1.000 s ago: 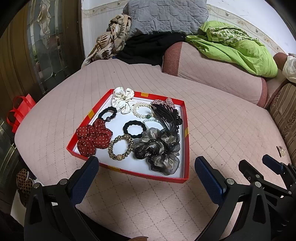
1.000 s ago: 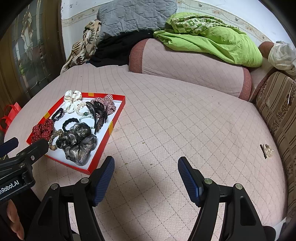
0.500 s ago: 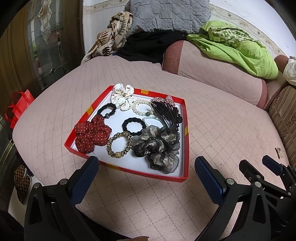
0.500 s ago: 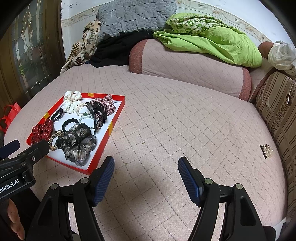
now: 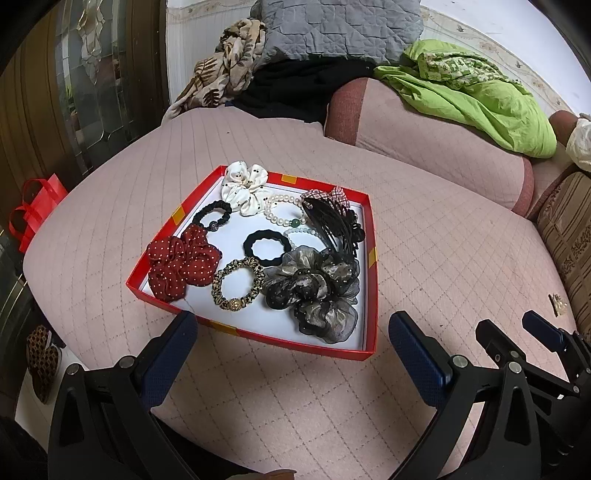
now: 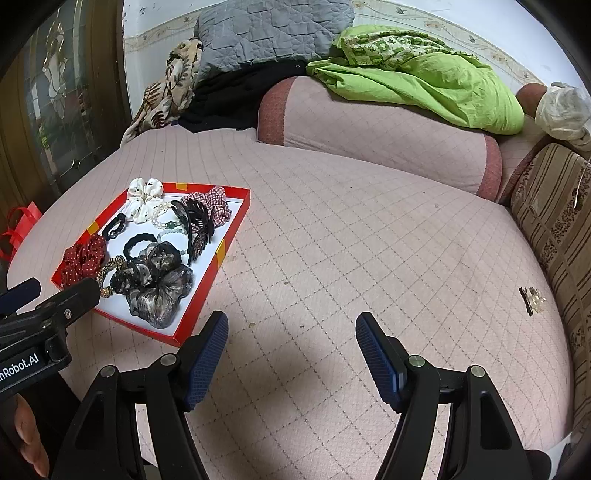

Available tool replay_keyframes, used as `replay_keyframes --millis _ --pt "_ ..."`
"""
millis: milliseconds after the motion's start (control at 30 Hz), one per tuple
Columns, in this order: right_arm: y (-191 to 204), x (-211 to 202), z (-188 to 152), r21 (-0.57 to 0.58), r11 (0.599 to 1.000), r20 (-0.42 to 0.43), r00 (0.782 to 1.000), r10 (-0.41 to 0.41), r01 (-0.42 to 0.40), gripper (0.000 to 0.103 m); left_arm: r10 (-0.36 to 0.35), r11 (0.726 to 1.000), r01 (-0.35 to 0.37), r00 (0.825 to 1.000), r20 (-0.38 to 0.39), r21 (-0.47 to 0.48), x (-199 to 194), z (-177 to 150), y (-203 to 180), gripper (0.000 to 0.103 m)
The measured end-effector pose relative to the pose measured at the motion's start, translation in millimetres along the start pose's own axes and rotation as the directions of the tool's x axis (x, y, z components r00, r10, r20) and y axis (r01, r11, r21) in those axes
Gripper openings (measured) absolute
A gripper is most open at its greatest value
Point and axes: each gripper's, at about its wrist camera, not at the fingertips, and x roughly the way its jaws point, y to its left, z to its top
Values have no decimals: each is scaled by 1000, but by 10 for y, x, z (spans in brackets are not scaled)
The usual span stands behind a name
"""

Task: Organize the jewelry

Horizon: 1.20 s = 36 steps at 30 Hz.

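Note:
A red tray (image 5: 372, 258) with a white floor lies on the pink quilted bed. It holds a red dotted scrunchie (image 5: 181, 266), a white scrunchie (image 5: 243, 186), a pearl bracelet (image 5: 280, 210), a black hair tie (image 5: 264, 245), a leopard-print tie (image 5: 238, 282), a grey-black gauze scrunchie (image 5: 314, 291) and a black claw clip (image 5: 336, 225). My left gripper (image 5: 291, 328) hovers open just before the tray's near edge, holding nothing. My right gripper (image 6: 291, 321) stands open over bare quilt to the right of the tray (image 6: 207, 295). A small sparkly clip (image 6: 532, 299) lies alone far right.
A pink bolster (image 6: 369, 125) crosses the back of the bed, with a green blanket (image 6: 424, 85) and a grey pillow (image 6: 269, 29) on and behind it. A striped cushion (image 6: 554, 221) borders the right side. A red bag (image 5: 33, 206) sits off the left edge.

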Motion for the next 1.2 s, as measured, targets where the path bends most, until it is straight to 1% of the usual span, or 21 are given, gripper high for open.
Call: replay_keyframes --millis 333,933,1133,1200 --pt "8 -7 -7 -1 1000 9 1000 -4 5 78 -1 1000 1 1000 -3 -7 15 -14 1 103" --pt "45 -32 -20 -8 1000 12 1000 12 -12 79 -1 1000 1 1000 -7 -23 -17 -18 29 103" --pt "81 -68 -49 -19 999 25 999 36 -36 79 17 1000 -17 1000 2 -26 -68 15 45 103" --pt "73 -70 -59 -16 999 24 999 44 -44 79 36 999 -36 999 13 -25 -100 22 36 103"
